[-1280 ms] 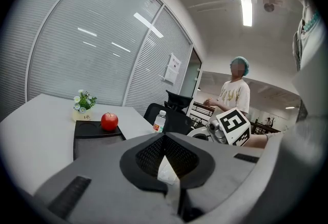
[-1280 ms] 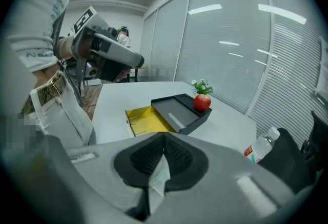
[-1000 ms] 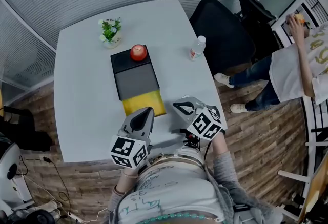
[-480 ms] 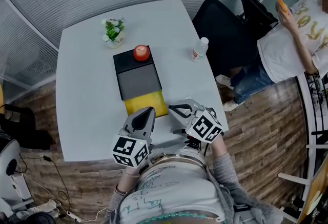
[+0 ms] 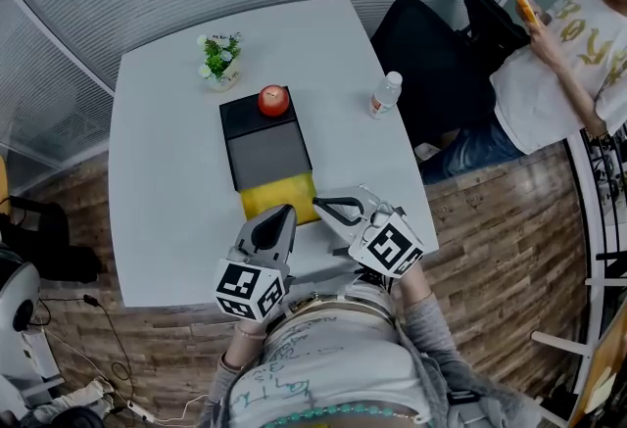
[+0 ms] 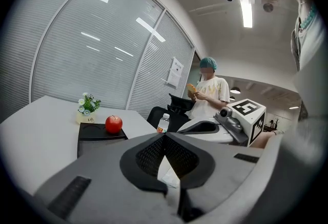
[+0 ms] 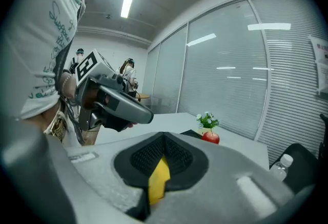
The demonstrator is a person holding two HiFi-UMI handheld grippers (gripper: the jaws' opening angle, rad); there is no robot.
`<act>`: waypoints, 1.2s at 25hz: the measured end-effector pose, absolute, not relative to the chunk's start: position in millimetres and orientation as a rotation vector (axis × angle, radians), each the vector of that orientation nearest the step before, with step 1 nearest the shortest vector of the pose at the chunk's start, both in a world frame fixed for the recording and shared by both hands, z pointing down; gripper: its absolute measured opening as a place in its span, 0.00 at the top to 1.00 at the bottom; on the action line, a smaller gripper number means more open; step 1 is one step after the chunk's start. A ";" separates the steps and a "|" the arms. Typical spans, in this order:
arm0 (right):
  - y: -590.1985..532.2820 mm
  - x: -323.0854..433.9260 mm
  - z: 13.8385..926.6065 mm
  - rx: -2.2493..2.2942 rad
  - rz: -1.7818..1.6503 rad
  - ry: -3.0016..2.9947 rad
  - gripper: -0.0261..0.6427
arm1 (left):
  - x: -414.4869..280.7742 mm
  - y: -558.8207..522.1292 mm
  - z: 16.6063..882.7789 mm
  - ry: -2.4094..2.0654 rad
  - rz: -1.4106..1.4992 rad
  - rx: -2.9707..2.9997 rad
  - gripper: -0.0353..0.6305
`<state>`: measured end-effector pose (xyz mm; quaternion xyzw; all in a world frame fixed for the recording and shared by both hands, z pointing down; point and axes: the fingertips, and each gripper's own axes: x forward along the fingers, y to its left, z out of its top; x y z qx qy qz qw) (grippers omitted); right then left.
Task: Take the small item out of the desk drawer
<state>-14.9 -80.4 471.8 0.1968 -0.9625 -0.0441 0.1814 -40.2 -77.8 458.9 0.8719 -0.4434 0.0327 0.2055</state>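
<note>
Right gripper (image 7: 164, 137) clamps the yellow item (image 7: 159, 178) between its pads. It looks light, thin, likely pliable; best pinched mid-edge. Left gripper (image 6: 165, 137) clenched.

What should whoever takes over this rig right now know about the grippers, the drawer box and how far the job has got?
Left gripper: shut, nothing between its jaws, over the table near its front edge.
Right gripper: shut, tips beside the yellow section at the front of the drawer box. Yellow shows between its pads in its own view; held or merely behind, cannot tell.
Apple: on the box's black top.
Done: no item set out on the table.
Left: confirm the grip, then bring the item out.
</note>
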 end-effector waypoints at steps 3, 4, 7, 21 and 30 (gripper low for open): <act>-78.9 -21.8 457.7 0.571 -0.138 -2.765 0.96 | -43.5 -78.3 457.3 -1.256 0.080 2.438 0.95; -78.5 -23.9 453.2 0.578 -0.143 -2.775 0.96 | -44.6 -78.6 455.8 -1.261 0.074 2.441 0.95; -78.9 -30.7 439.7 0.601 -0.152 -2.804 0.96 | -48.2 -80.8 449.0 -1.281 0.056 2.457 0.95; -84.4 -52.2 382.3 0.725 -0.268 -2.914 0.96 | -66.3 -93.5 393.8 -1.438 -0.052 2.585 0.95; -80.0 -54.3 382.1 0.774 -0.252 -2.916 0.96 | -70.1 -87.6 384.9 -1.502 -0.061 2.598 0.95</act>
